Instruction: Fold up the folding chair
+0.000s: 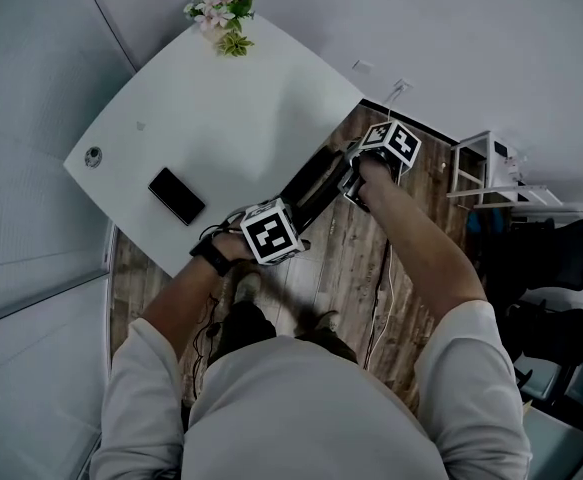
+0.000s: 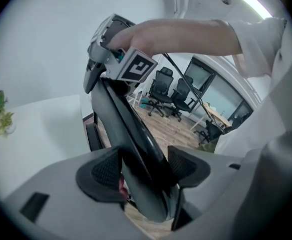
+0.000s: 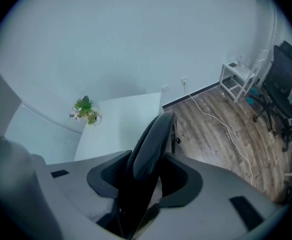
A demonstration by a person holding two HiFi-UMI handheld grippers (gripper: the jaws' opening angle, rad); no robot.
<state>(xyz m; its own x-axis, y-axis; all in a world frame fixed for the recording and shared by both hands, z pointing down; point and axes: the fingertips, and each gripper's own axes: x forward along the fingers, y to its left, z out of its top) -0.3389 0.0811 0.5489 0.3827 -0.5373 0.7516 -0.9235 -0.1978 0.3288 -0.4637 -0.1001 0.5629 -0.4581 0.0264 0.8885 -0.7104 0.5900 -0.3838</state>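
Note:
The black folding chair (image 1: 311,183) stands folded thin beside the white table, seen from above as a narrow dark strip. My left gripper (image 1: 296,213) is at its near end; in the left gripper view the chair's top edge (image 2: 130,134) fills the gap between the pads (image 2: 103,174), which press on it. My right gripper (image 1: 353,178) is at the far end, and also shows in the left gripper view (image 2: 120,59). In the right gripper view the chair's edge (image 3: 153,139) runs between the jaws of the right gripper (image 3: 146,176), which stand a little apart from it.
The white table (image 1: 221,118) carries a black phone (image 1: 176,195) and a small flower pot (image 1: 221,13). A white cable (image 1: 386,298) lies on the wood floor. A white stand (image 1: 481,163) and black office chairs (image 1: 551,258) are at the right.

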